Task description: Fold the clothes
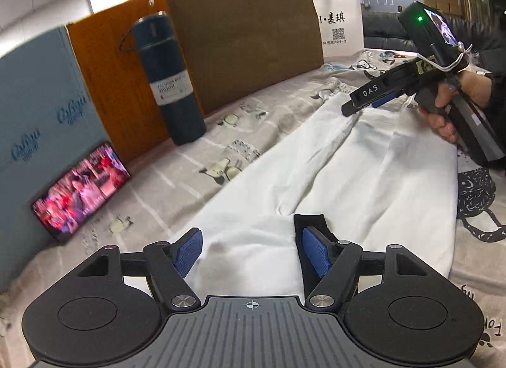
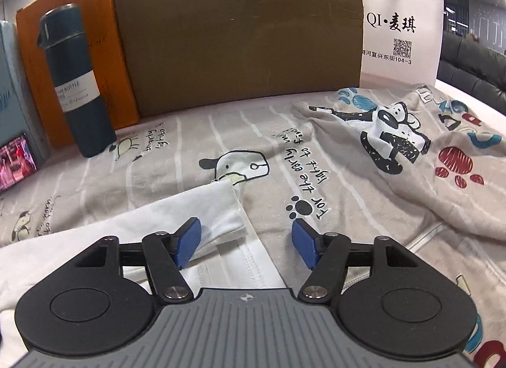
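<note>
- We see one white garment [image 1: 341, 171], long and pale, lying flat along the bed [image 1: 196, 159]; it runs from close under the left gripper away to the far right, where the right gripper hovers. We judge it is spread out lengthwise so each end can be taken and brought over in a fold.
- One sleeve or leg end [image 2: 218, 209] lies doubled over toward the far side, its cuff resting on the printed sheet [image 2: 316, 152].
- Our left gripper [image 1: 249, 247] sits low over the near end of the garment, its blue pads apart with white cloth between them and nothing pinched. A dark scrap [image 1: 311, 225] shows beside the right pad; we cannot tell what it is.
- Our right gripper [image 2: 245, 241] is likewise spread wide, its left pad over the folded cuff and its right pad over bare sheet, holding nothing. We judge both grippers are placed to pick up opposite ends.
- The right hand [image 1: 442, 108] grips its handle from the far right.
- A second, grey printed garment or blanket [image 2: 395, 146] lies bunched at the far right, apart from the white one.
- Along the far edge stand one dark bottle [image 1: 170, 83], one orange box [image 1: 110, 77], one brown carton [image 1: 246, 39], one blue box [image 1: 41, 99] and one white bag [image 2: 401, 29], probably pushed back to leave folding room.
- One phone [image 1: 82, 187] leans against the blue box, screen lit.
</note>
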{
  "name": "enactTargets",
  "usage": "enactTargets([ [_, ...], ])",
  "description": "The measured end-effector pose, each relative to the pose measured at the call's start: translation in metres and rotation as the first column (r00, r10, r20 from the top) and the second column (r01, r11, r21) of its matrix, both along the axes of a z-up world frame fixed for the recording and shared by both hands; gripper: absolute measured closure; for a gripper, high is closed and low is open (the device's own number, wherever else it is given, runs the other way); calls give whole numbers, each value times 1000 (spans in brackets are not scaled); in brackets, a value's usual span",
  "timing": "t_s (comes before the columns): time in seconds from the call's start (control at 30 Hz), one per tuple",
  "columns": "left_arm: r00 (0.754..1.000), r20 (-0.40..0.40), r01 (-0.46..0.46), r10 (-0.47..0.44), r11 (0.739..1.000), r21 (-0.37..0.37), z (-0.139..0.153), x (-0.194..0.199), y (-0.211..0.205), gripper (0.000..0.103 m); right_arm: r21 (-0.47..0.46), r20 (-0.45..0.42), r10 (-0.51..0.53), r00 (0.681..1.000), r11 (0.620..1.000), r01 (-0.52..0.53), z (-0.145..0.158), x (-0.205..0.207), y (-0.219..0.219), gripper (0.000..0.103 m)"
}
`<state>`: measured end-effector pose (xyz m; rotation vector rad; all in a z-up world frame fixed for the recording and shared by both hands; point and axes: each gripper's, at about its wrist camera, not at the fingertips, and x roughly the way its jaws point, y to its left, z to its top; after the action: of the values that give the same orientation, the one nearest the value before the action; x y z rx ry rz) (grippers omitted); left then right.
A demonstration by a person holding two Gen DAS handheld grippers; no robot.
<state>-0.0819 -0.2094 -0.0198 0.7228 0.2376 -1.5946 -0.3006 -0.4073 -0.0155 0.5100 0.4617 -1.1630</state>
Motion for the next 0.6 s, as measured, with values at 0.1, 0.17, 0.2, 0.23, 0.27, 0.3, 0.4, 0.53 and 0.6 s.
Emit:
enactTargets([
  [0.1, 1000, 3, -29, 29, 998, -49, 11, -6, 10, 31, -4, 113, 22, 993, 1000, -22, 11, -19, -3, 36],
  [0.17, 999, -25, -41, 38, 995, -94, 22, -13, 20, 25, -28, 180, 60, 982, 998, -56, 22, -34, -8, 28],
  [0.2, 998, -46, -39, 34, 992, -118, 28, -17, 26, 20, -46, 197, 99, 975, 995, -92, 27, -39, -11, 27],
  [0.23, 997, -70, -19, 10, 991, -134, 32, -25, 30, 17, -58, 196, 151, 969, 988, -142, 30, -41, -15, 25],
  [0.27, 996, -91, 2, -16, 989, -149, 36, -33, 34, 15, -60, 188, 199, 962, 980, -191, 31, -43, -20, 23],
  [0.3, 995, -86, 32, -45, 988, -153, 36, -45, 35, 15, -54, 184, 253, 950, 967, -247, 31, -43, -24, 23],
  [0.4, 990, -51, 119, -128, 981, -154, 32, -85, 35, 15, -6, 221, 382, 898, 921, -390, 24, -42, -40, 21],
  [0.53, 980, 24, 199, -197, 971, -136, 18, -134, 25, 15, 30, 234, 466, 854, 874, -485, 11, -37, -54, 20],
  [0.6, 977, 38, 212, -209, 970, -119, 12, -149, 21, 15, 37, 234, 492, 839, 858, -513, 7, -36, -57, 20],
])
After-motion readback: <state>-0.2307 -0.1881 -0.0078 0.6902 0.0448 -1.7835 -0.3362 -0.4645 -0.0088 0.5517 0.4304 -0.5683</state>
